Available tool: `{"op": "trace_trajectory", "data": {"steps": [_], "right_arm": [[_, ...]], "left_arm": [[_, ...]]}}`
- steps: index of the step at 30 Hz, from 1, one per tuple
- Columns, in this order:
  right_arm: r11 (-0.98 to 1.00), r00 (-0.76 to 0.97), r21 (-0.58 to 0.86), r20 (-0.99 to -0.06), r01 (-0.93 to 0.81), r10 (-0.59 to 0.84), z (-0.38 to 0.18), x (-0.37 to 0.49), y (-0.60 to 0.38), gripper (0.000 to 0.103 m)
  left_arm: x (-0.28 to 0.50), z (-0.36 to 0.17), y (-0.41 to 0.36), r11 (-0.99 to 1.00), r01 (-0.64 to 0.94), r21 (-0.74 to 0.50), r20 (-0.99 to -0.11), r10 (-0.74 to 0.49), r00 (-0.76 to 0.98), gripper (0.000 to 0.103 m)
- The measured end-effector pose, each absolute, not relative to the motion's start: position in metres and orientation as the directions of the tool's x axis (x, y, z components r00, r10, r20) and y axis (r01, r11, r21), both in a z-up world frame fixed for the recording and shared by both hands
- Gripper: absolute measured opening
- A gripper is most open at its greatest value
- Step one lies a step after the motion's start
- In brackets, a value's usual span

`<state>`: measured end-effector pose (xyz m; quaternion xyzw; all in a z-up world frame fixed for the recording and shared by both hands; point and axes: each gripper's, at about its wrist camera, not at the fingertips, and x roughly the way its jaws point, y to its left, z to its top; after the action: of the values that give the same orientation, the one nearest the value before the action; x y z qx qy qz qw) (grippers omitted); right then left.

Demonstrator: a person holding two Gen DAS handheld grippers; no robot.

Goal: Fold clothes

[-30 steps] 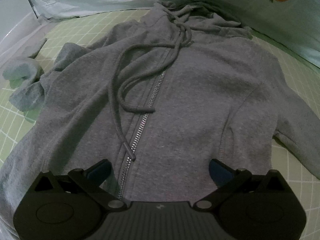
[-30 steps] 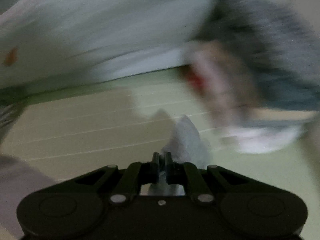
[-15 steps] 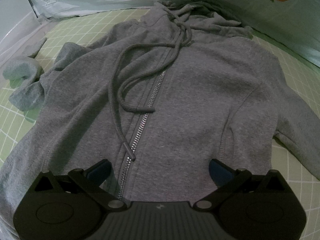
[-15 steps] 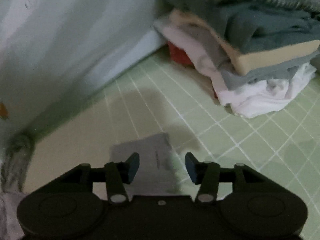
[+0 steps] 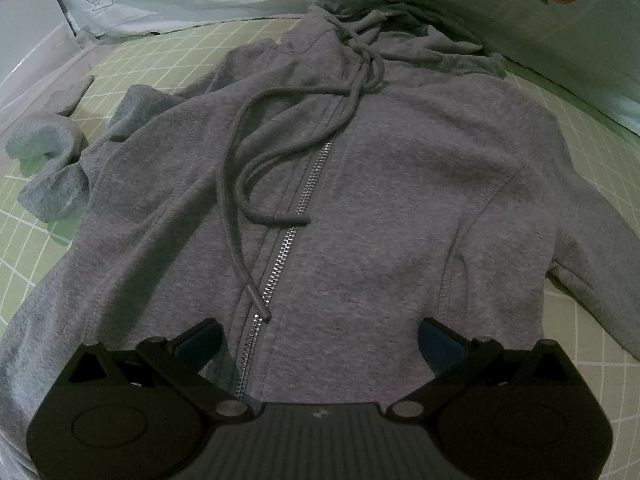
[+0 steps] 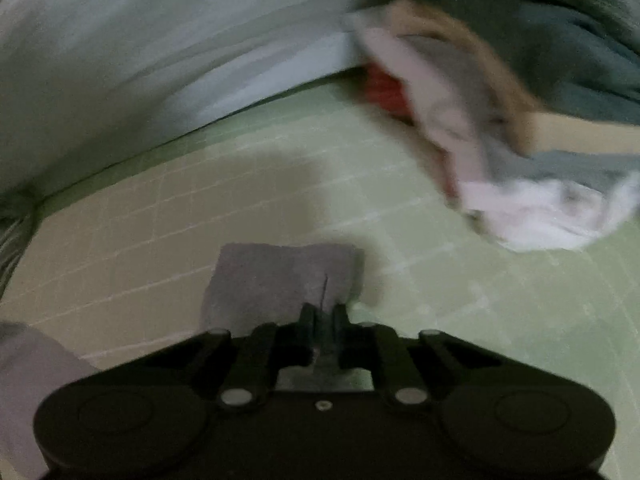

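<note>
A grey zip hoodie [image 5: 360,200] lies face up and spread on the green grid sheet [image 5: 132,56], hood at the far end, drawstrings [image 5: 236,184] looped over the zipper [image 5: 280,256]. My left gripper [image 5: 318,340] is open over the hoodie's lower front, its blue pads either side of the zipper. In the right wrist view my right gripper [image 6: 323,312] is shut on the grey sleeve cuff [image 6: 280,280], which lies flat on the sheet ahead of the fingers. The view is blurred.
A stack of folded clothes [image 6: 520,120] sits at the right on the sheet [image 6: 400,220]. A pale pillow or bedding [image 6: 140,60] runs along the far edge; it also shows in the left wrist view [image 5: 180,0]. The hoodie's left sleeve [image 5: 52,168] is bunched at the left.
My right gripper was shut, opened over the cuff half a second ago, and has now shut on it again. The left gripper and hoodie have not moved.
</note>
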<state>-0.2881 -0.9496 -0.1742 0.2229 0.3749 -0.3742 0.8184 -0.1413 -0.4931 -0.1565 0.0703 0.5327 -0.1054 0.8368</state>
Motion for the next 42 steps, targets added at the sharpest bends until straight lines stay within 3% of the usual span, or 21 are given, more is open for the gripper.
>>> {"op": "trace_trajectory", "data": {"steps": [6,11,17,25,28,30,31,34,38,42], "right_arm": [[0.358,0.261,0.044,-0.768,0.933,-0.585,-0.174,-0.375,-0.970,0.008],[0.229,0.211,0.085,-0.768,0.970,-0.605,-0.180,-0.437,-0.956,0.008],[0.184,0.187,0.092,-0.771,0.979,-0.609,-0.179,-0.464,-0.923,0.008],[0.263,0.168,0.005,-0.779,0.965,-0.604,-0.177,-0.478,-0.881,0.010],[0.295,0.142,-0.056,-0.782,0.954,-0.607,-0.176,-0.472,-0.875,0.015],[0.304,0.110,-0.102,-0.787,0.947,-0.607,-0.174,-0.465,-0.876,0.023],[0.304,0.093,-0.123,-0.790,0.945,-0.607,-0.173,-0.462,-0.876,0.034],[0.289,0.074,-0.145,-0.773,0.946,-0.630,-0.165,-0.451,-0.866,0.085],[0.373,0.156,-0.140,-0.735,0.917,-0.660,-0.155,-0.419,-0.820,0.103],[0.508,0.259,-0.109,-0.758,0.854,-0.599,-0.159,-0.363,-0.753,0.103]], "left_arm": [[-0.143,-0.157,-0.492,0.968,0.251,0.001,-0.899,-0.109,0.424,0.103],[-0.143,-0.157,-0.491,0.968,0.250,-0.001,-0.896,-0.112,0.430,0.103],[-0.146,-0.146,-0.481,0.971,0.239,-0.028,-0.885,-0.136,0.445,0.103],[-0.174,-0.109,-0.428,0.983,0.180,-0.036,-0.828,-0.130,0.546,0.103],[-0.177,-0.100,-0.402,0.986,0.166,-0.009,-0.817,-0.103,0.567,0.103],[-0.179,-0.094,-0.387,0.989,0.150,0.011,-0.809,-0.079,0.583,0.103],[-0.179,-0.091,-0.378,0.990,0.140,0.014,-0.805,-0.072,0.589,0.103],[-0.178,-0.086,-0.347,0.994,0.113,0.006,-0.798,-0.064,0.600,0.103],[-0.173,-0.086,-0.308,0.995,0.095,0.005,-0.805,-0.052,0.591,0.103],[-0.164,-0.088,-0.268,0.995,0.100,0.013,-0.807,-0.048,0.588,0.103]]}}
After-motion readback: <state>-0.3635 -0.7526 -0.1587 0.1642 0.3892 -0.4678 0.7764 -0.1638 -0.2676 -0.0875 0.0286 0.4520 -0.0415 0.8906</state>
